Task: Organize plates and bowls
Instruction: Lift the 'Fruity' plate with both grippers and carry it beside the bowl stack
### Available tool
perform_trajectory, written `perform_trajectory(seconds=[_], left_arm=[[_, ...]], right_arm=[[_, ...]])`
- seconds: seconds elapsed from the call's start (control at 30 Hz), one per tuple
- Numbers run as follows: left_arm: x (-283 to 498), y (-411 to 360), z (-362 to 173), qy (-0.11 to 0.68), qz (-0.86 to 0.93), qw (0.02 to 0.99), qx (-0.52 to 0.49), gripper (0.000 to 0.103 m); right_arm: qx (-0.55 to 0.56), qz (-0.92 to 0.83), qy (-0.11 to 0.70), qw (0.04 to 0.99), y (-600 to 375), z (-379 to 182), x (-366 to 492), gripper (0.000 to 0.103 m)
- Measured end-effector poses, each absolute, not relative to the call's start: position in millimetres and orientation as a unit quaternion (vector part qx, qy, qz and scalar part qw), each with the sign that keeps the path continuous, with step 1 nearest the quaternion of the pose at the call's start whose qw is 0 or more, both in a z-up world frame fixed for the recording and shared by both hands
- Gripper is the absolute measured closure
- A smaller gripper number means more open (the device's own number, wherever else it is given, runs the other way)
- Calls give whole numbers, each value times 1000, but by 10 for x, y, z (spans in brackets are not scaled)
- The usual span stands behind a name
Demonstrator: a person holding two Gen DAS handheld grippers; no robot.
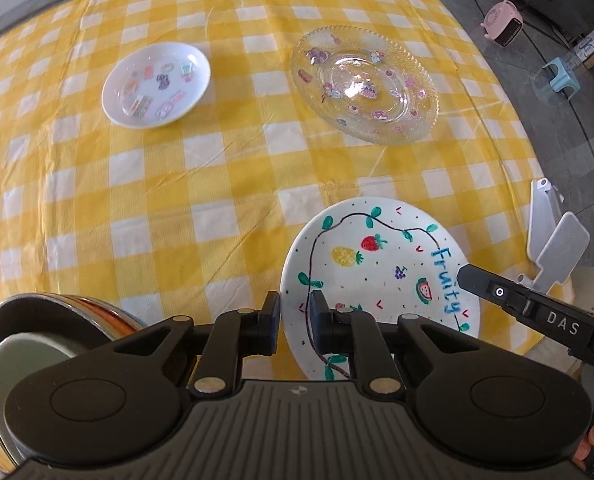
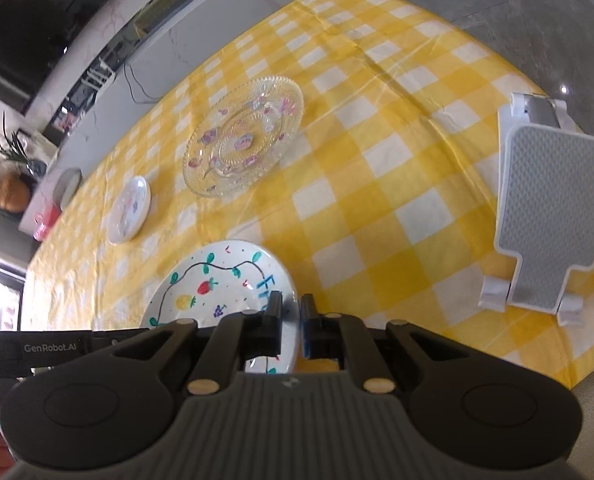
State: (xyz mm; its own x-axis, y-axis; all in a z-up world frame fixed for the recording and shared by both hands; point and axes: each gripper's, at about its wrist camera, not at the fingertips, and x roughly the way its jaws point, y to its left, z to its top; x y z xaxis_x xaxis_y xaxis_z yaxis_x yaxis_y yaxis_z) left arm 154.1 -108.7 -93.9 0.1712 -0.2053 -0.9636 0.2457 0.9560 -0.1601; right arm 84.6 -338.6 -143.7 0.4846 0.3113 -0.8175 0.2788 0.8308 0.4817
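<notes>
A white plate painted with fruit and the word "Fruity" (image 1: 377, 264) lies on the yellow checked tablecloth. My left gripper (image 1: 295, 322) is shut on its left rim. My right gripper (image 2: 291, 322) is shut on its right rim (image 2: 225, 280). A clear glass plate with stickers (image 1: 363, 84) (image 2: 243, 142) sits farther back. A small white stickered dish (image 1: 156, 84) (image 2: 129, 210) sits to its left. A stack of bowls (image 1: 37, 344), a pale one inside a dark one, stands by my left gripper.
A white and grey stand (image 2: 549, 208) (image 1: 553, 240) sits at the table's right edge. The table edge runs close on the right, with grey floor beyond. A pink heater (image 1: 503, 24) and a blue stool (image 1: 563, 76) stand on the floor.
</notes>
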Motion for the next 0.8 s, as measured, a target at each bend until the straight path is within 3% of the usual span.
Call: perform_trajectory(seconds=[0.8], left_arm=[[1409, -1332, -1169, 633, -137, 756, 95, 87]], right_arm=[[252, -7, 544, 800, -3308, -1555, 941, 90]])
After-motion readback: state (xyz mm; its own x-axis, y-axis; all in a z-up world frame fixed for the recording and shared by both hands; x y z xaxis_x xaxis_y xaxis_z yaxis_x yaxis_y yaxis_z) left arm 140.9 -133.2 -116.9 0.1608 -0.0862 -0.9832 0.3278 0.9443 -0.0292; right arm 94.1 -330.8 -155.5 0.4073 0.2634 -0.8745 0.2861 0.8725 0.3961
